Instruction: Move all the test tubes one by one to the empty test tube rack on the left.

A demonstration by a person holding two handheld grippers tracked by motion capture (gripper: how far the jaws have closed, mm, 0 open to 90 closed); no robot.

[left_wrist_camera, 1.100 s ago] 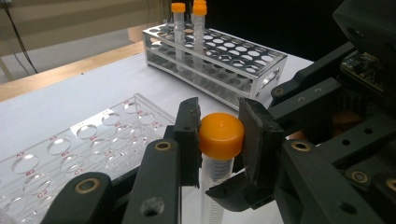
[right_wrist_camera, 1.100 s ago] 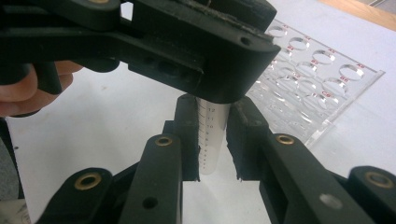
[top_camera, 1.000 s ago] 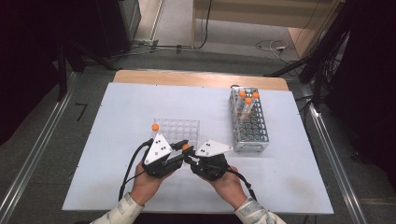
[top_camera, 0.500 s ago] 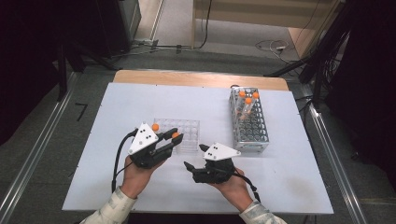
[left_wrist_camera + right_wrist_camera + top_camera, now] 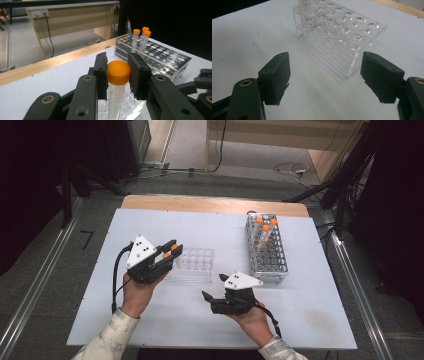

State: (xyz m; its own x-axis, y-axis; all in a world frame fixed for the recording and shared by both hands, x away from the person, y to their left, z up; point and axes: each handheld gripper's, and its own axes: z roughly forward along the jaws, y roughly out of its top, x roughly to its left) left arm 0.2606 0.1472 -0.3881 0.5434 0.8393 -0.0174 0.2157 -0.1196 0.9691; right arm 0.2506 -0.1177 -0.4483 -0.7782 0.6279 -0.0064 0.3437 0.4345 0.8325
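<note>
The left gripper [image 5: 117,75] clamps an orange-capped tube [image 5: 118,82] over the clear rack's [image 5: 192,265] left end, the right gripper [image 5: 325,80] empty and wide open nearby; gripped just under its cap, the tube could swing, miss its hole and tip the light rack.

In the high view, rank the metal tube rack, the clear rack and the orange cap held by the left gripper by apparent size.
1. Metal tube rack, largest.
2. Clear rack, slightly smaller.
3. Orange cap, smallest, gripped in the left gripper.
</note>
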